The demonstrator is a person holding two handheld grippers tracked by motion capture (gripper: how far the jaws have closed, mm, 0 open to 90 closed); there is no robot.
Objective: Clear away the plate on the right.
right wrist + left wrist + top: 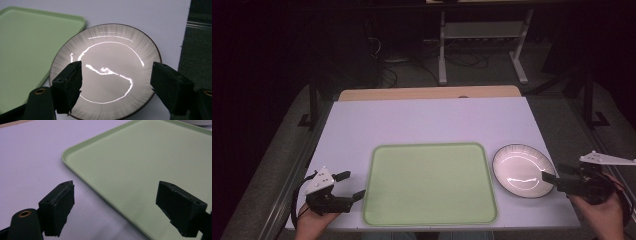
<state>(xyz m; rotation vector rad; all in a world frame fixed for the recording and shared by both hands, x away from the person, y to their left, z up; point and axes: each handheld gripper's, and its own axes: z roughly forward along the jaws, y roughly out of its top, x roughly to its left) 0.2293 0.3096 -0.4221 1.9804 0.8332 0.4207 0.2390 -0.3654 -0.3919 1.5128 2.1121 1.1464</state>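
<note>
A pale green tray (429,185) lies empty at the front middle of the white table. Just right of it sits a white plate (522,170) with a dark rim, shiny and empty. My right gripper (554,176) reaches in from the right at the plate's near-right rim. In the right gripper view its jaws (116,72) stand wide open over the near side of the plate (110,55), pressing on nothing. My left gripper (353,185) rests open at the tray's left edge. Its jaws (116,195) straddle the rim of the tray (140,157) without gripping it.
The table's (427,120) right edge runs close beside the plate, with dark carpet (197,50) beyond it. A wooden strip (427,93) lines the far edge. A white metal frame (482,35) and cables stand on the floor behind the table.
</note>
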